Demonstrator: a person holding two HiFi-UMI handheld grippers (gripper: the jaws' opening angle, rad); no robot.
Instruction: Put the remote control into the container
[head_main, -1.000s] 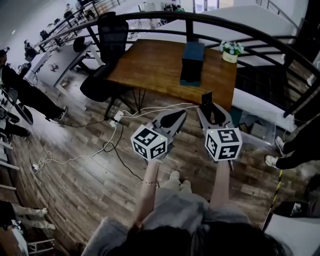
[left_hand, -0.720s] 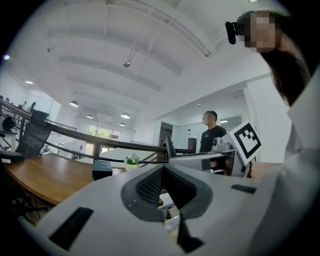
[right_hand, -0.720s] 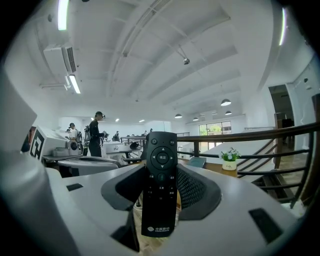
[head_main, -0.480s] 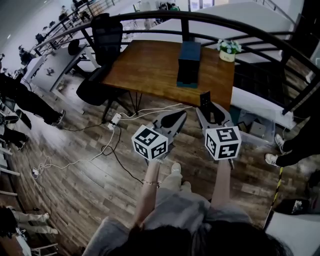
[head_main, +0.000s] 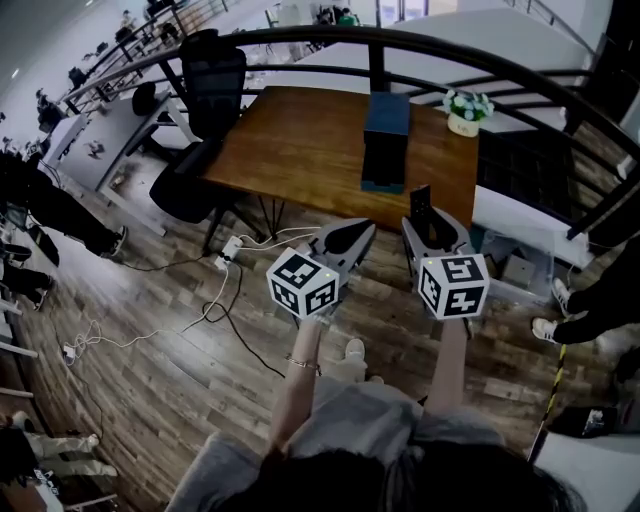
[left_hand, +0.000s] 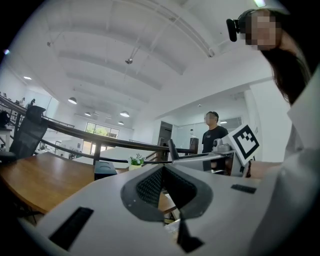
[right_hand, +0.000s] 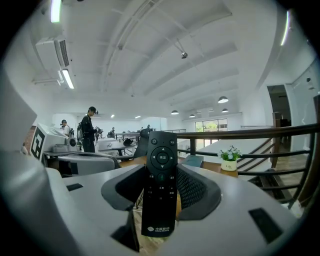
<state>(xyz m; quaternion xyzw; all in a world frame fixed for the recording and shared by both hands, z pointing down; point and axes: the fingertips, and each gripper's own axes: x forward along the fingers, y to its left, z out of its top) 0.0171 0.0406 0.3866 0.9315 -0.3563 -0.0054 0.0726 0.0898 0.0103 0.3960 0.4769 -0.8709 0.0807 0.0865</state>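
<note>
A black remote control stands upright between the jaws of my right gripper, which is shut on it. In the head view the remote sticks up from the right gripper, short of the wooden table. The container, a dark blue box, stands on the table beyond the grippers; it also shows as a bluish box past the remote. My left gripper is held alongside, over the floor, shut with nothing in it. Its tips meet, with the box far ahead on the left.
A small potted plant sits at the table's far right corner. A black office chair stands at the table's left. A dark railing curves behind the table. Cables lie on the wooden floor. People stand at the left and right edges.
The table and blue box sit slightly lower and to the right in the head view. Both grippers have drifted a little right and down. The right one still holds the remote.
</note>
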